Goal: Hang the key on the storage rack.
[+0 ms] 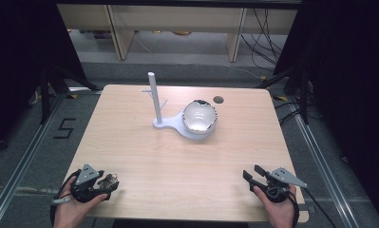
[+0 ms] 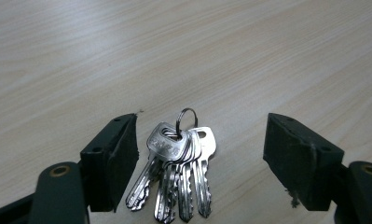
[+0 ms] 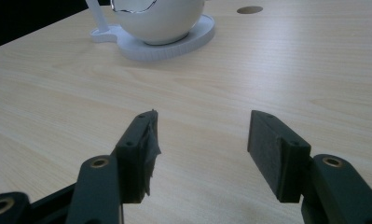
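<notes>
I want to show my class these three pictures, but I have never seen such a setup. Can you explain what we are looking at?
A person sits at a wooden table with a hand-held gripper in each hand. One camera looks down from above; the other two ride on the grippers and look along their black jaws. The left hand-held gripper is open, with a bunch of keys lying on the table between its jaws, not gripped. The right hand-held gripper is open and holds nothing. Farther off stands a white stand with a pole, and a round bowl on its base.

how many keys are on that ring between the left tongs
4 can be told apart, though more may be stacked under them. The keys lie fanned on the table, all on one ring, between the open left tongs, touching neither pad.
</notes>
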`<control>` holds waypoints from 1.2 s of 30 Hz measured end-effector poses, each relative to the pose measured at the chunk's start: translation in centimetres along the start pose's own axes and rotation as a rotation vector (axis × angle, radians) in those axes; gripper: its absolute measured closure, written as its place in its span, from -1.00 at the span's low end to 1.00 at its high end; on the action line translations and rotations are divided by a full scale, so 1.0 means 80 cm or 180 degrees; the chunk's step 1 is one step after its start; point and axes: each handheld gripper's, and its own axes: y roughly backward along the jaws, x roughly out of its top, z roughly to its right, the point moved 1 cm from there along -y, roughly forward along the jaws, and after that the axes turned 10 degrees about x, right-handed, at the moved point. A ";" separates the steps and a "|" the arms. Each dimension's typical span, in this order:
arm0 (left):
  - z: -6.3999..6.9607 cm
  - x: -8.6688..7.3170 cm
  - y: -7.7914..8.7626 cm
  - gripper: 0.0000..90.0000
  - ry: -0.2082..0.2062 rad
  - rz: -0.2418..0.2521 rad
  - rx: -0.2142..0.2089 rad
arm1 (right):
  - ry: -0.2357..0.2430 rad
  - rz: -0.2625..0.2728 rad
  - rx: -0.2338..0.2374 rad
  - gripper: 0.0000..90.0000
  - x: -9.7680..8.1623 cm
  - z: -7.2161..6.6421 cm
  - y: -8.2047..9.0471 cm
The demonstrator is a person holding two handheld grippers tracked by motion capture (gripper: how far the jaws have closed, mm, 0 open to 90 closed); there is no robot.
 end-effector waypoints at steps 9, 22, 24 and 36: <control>-0.001 0.007 0.004 -0.27 -0.0113 -0.0100 -0.0101 | 0.0063 -0.0081 -0.0003 -0.03 0.004 -0.003 0.005; -0.018 0.029 0.011 -0.03 -0.0448 -0.0406 -0.0220 | -0.0011 -0.0069 0.0043 -0.03 0.006 -0.015 0.004; -0.020 0.031 0.010 -0.02 -0.0458 -0.0456 -0.0236 | 0.0152 -0.0117 0.0014 -0.03 0.006 -0.011 0.004; -0.023 0.041 -0.011 -0.01 -0.0651 -0.0981 -0.0267 | 0.0040 -0.0084 0.0060 -0.03 0.006 -0.013 0.003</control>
